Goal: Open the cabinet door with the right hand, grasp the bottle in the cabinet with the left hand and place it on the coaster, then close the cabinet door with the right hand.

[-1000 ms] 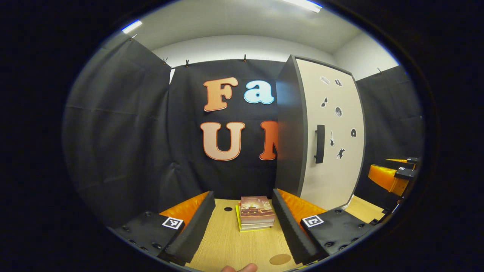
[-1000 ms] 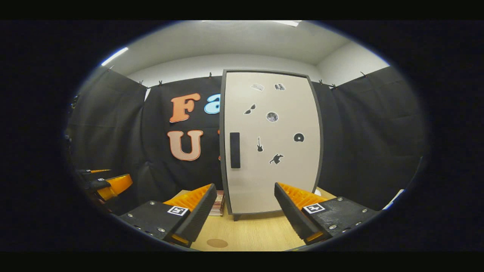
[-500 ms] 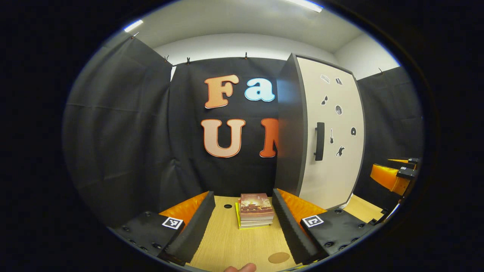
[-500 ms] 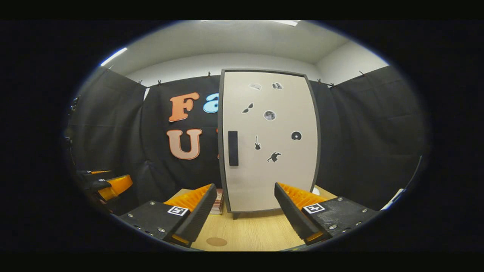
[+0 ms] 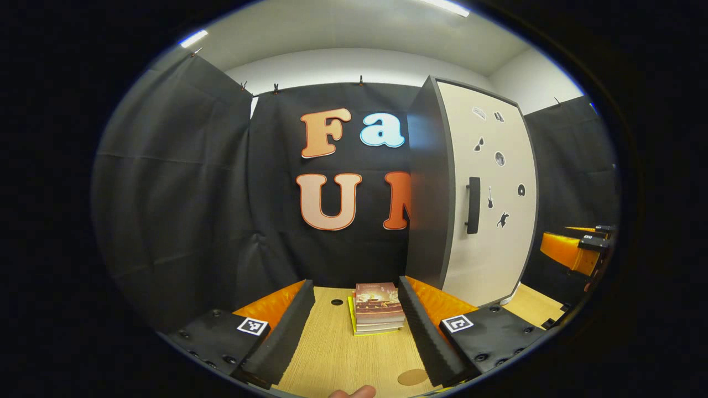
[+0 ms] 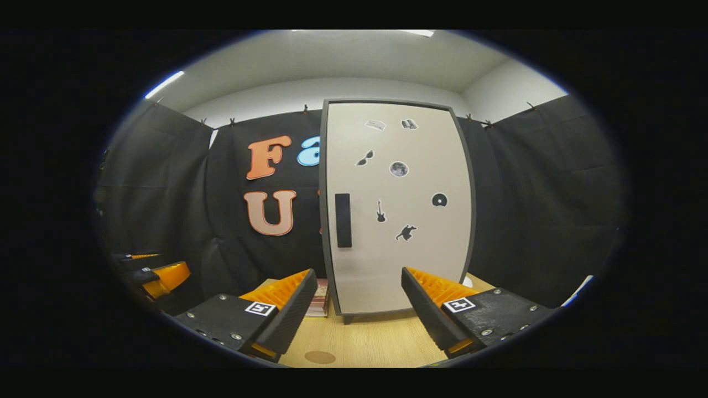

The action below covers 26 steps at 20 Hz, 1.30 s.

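Books are lying stacked on the wood-grain bench between the wide-open, empty left claw, beside the closed cabinet. Round coaster is sitting just by its right finger. Right claw, gaping and empty, is facing the cabinet's flat black handle, well apart.

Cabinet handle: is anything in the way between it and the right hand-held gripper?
Nothing visible. The right hand-held gripper is open and faces the shut cabinet door, with only bare table ahead. The handle sits higher, at the door's left edge.
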{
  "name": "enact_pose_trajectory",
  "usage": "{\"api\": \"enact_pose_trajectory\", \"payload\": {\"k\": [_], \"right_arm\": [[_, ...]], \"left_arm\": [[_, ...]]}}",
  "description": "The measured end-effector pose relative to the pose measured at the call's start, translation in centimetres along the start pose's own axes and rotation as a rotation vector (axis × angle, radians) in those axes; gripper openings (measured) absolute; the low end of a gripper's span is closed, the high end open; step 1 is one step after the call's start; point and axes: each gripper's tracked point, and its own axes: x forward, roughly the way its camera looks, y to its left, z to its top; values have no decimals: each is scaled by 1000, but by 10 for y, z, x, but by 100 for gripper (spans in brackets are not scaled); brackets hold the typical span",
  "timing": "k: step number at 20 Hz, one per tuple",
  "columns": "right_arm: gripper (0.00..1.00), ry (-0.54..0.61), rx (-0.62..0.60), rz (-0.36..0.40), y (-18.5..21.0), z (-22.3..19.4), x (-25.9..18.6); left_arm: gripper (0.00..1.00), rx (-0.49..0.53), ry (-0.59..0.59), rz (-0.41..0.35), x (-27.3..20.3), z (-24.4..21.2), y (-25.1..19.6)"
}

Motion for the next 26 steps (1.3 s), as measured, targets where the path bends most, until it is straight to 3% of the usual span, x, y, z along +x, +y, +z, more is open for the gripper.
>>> {"api": "enact_pose_trajectory", "payload": {"k": [10,17,18,19,22,26], "right_arm": [[95,-39,-19,36,22,36,110],[94,-31,8,32,30,35,182],[100,-22,12,31,30,32,190],[94,-15,9,26,28,30,197],[92,-12,8,10,26,28,214],[79,2,-2,-2,22,24,225]], "left_arm": [[99,-8,34,38,27,-18,29],[99,7,63,87,54,-31,63],[99,6,69,93,59,-34,68],[99,5,74,98,63,-36,72],[98,7,86,112,74,-41,83],[98,9,95,115,74,-45,83]]}}
